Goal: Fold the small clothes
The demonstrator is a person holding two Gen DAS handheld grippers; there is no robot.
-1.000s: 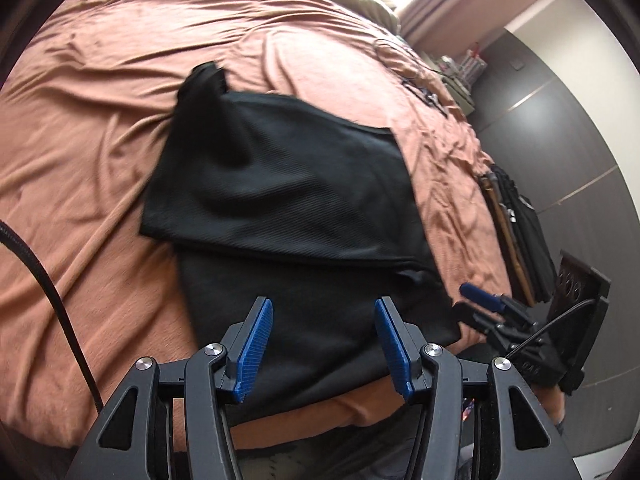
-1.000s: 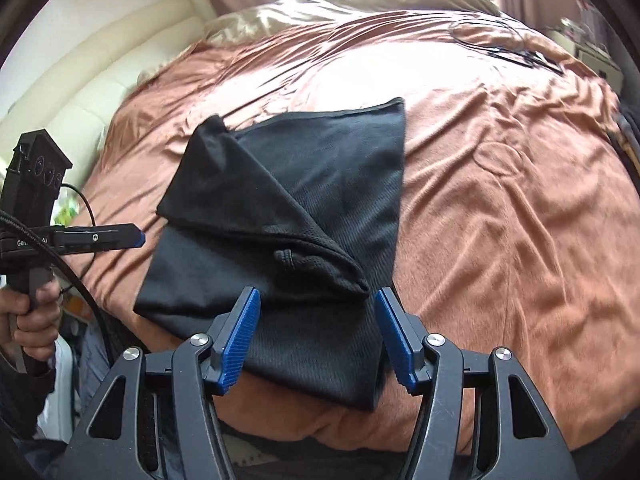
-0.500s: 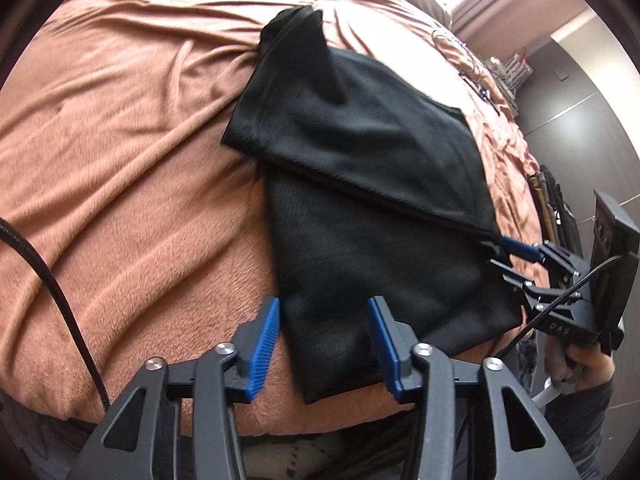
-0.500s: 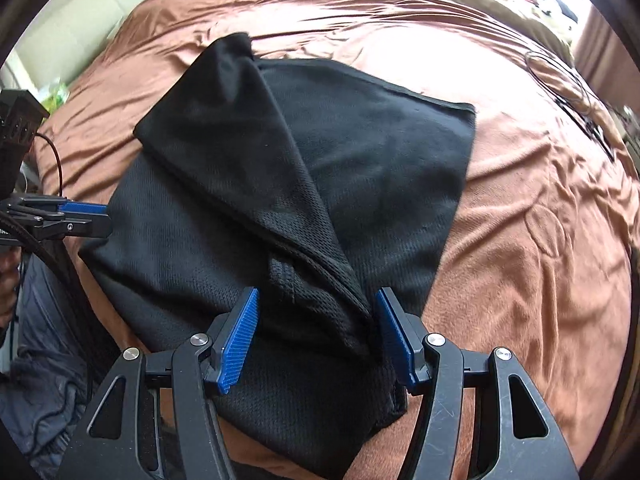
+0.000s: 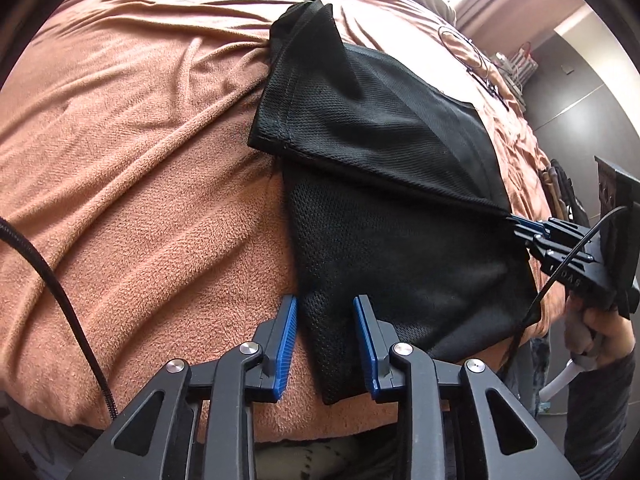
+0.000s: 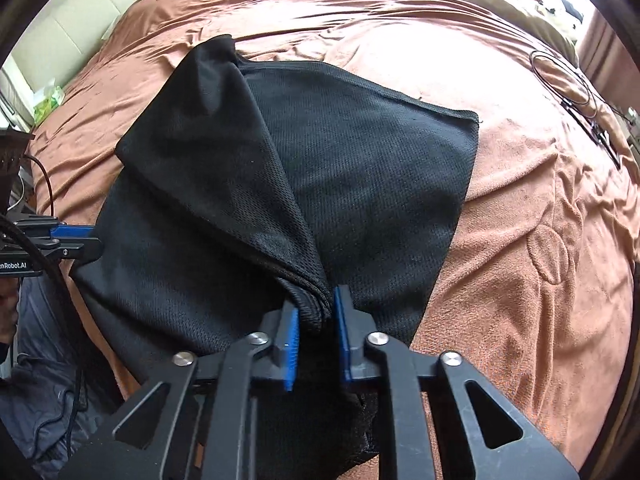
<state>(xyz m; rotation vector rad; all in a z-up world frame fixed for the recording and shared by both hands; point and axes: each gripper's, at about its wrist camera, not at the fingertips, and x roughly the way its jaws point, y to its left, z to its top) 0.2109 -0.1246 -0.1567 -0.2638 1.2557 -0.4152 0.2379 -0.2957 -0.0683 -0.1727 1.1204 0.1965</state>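
On the brown bedspread [image 5: 140, 160], close to its near edge: black mesh garment [image 5: 380, 152], lying mostly flat, with one hemmed flap folded slantwise across the lower layer. Same garment [image 6: 360, 168] in the right wrist view, the flap's folds running down and gathering to a bunched point at the near side.

Pinching that bunched point: right claw [image 6: 316, 320], blue pads squeezed onto the layered hem after just closing in, cloth packed tight between them. Seen too from the left wrist view, right claw [image 5: 520, 226] gripping the flap's tip at the garment's right edge, with a hand [image 5: 600, 324] wrapped round its handle below.

At the garment's near left corner: left claw [image 5: 325, 344], pointing steeply down, pads drawn partly together after just narrowing, astride the corner of the lower layer. Cloth between the pads, yet a sliver of bedspread showing beside the left pad; no firm squeeze visible. From the right wrist view, left claw [image 6: 76, 236] at the garment's left border.

Further out: black cord [image 5: 60, 288] trailing across the bedspread at far left. Thin wire loop [image 6: 560, 80] lying on the far right of the bed, well apart from the garment. Beyond the bed, cream padded headboard [image 6: 80, 8].
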